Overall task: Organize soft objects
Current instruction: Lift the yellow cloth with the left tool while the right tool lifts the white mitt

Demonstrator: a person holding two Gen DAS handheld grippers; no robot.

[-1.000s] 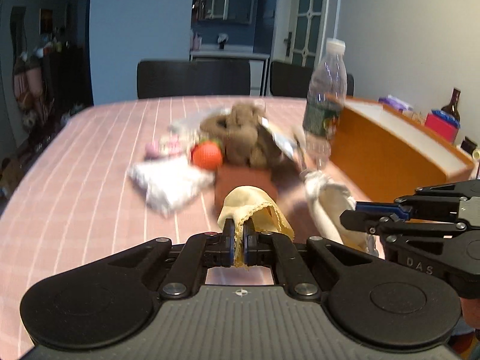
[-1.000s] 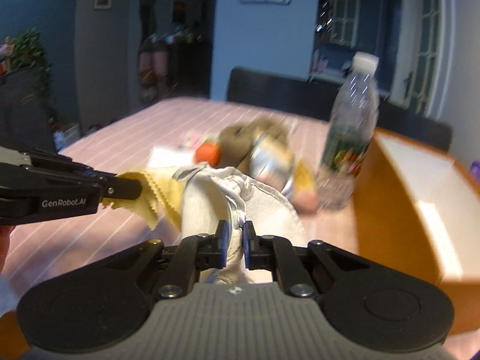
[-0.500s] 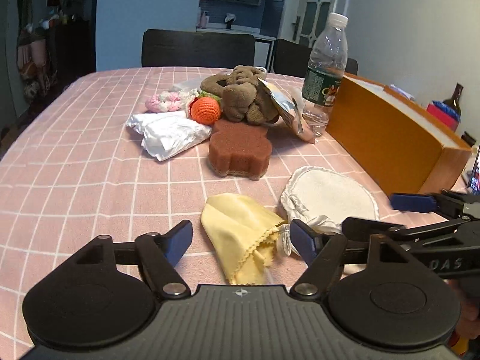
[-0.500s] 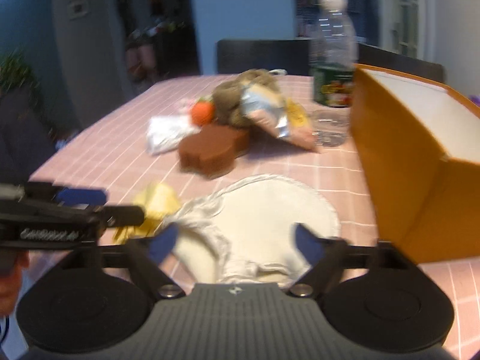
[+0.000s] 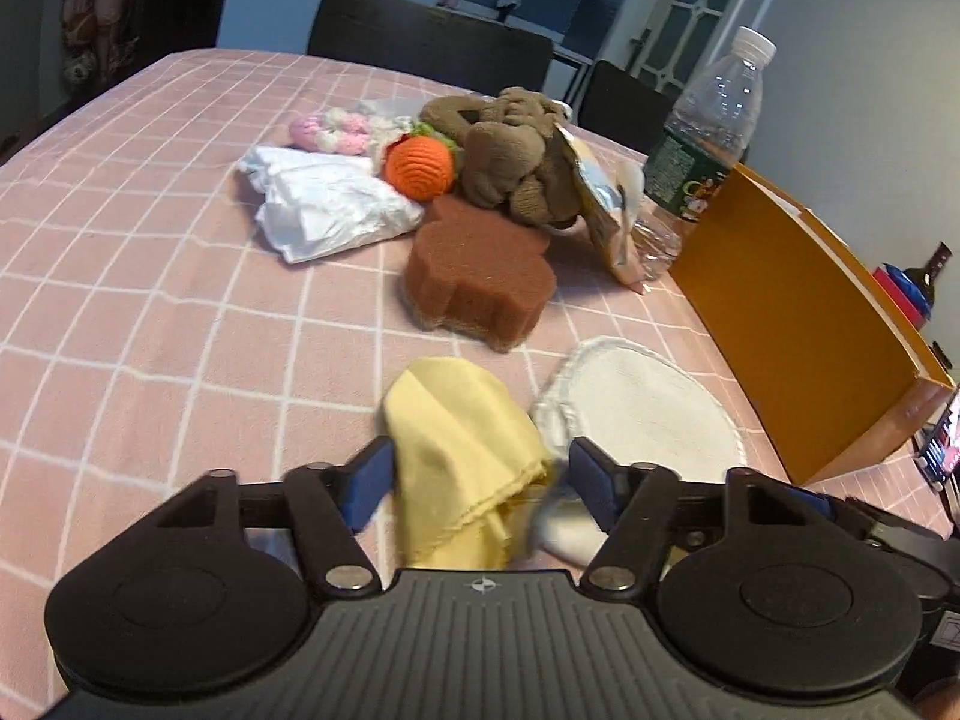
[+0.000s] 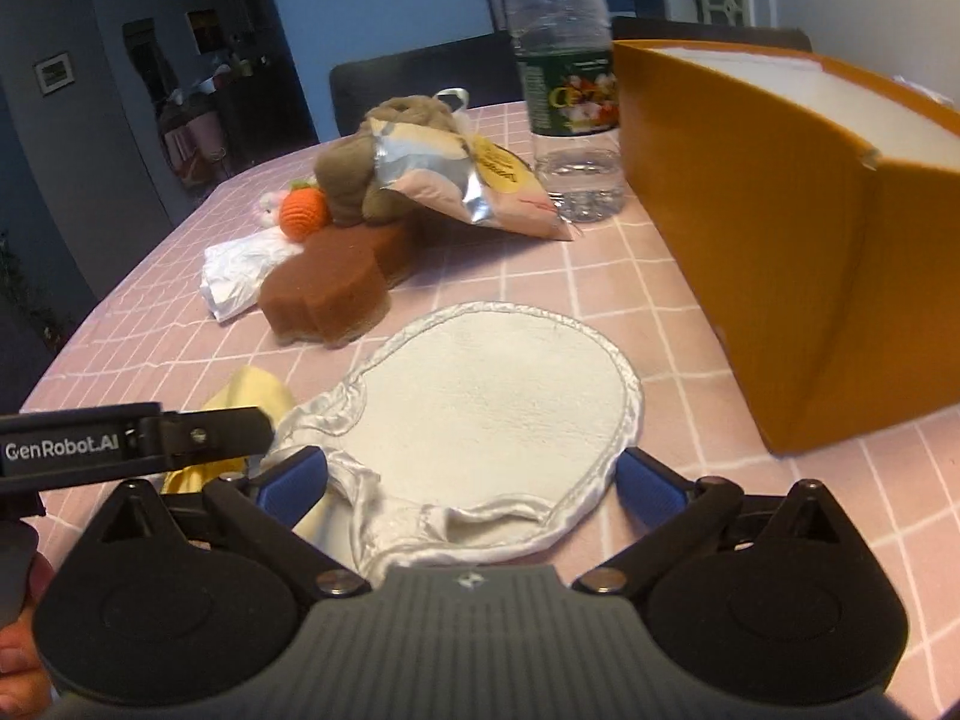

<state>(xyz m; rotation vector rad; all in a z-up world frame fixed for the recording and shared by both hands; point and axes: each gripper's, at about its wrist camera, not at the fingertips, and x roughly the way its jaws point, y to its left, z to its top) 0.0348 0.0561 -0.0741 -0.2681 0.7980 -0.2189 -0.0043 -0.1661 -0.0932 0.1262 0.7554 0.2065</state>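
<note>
Yellow cloth [image 5: 462,438] between spread left claw [image 5: 480,477]

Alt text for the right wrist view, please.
Open right gripper over a white mitt lying flat on the pink table. Orange box at right; brown sponge, plush and bottle behind; left gripper at left.

Blue walls [image 6: 384,12], black chairs [image 5: 429,39]

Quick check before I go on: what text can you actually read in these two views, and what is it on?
"GenRobot.AI": on the side of the left tongs, seen from the right wrist.
Water bottle green label: printed, too blurred to read.
Snack packet yellow patch: lettering too small to read.
</note>
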